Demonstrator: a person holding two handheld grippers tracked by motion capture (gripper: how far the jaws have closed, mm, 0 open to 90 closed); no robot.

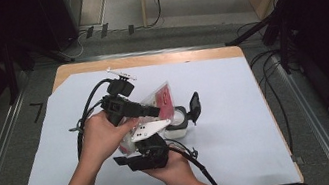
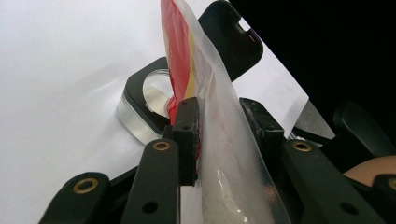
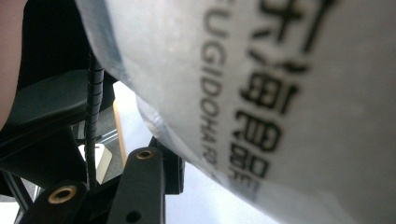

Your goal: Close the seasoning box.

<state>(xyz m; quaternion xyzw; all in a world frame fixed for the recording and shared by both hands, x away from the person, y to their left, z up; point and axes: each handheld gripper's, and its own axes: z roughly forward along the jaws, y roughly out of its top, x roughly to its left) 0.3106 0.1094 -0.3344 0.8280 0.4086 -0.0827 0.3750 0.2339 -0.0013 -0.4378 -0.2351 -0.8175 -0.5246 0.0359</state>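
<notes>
A clear pouch [image 1: 163,97] with red and yellow print and white grains inside hangs tilted above the table between both grippers. My left gripper [image 1: 155,110] is shut on it; in the left gripper view the jaws [image 2: 217,109] pinch the film of the pouch [image 2: 224,140]. My right gripper [image 1: 136,145] sits below, at the pouch's lower end. In the right gripper view the printed pouch [image 3: 280,93] presses against one black finger [image 3: 161,170] and hides the other. A small clear jar [image 1: 177,120] with a black rim stands just beyond, its black lid [image 1: 195,107] flipped open.
A white sheet [image 1: 239,125] covers the wooden table [image 1: 147,60]. Cables trail from both grippers toward the person. The jar [image 2: 140,112] and its lid [image 2: 229,42] lie right behind the left jaws. Dark stands and cables flank the table on the floor.
</notes>
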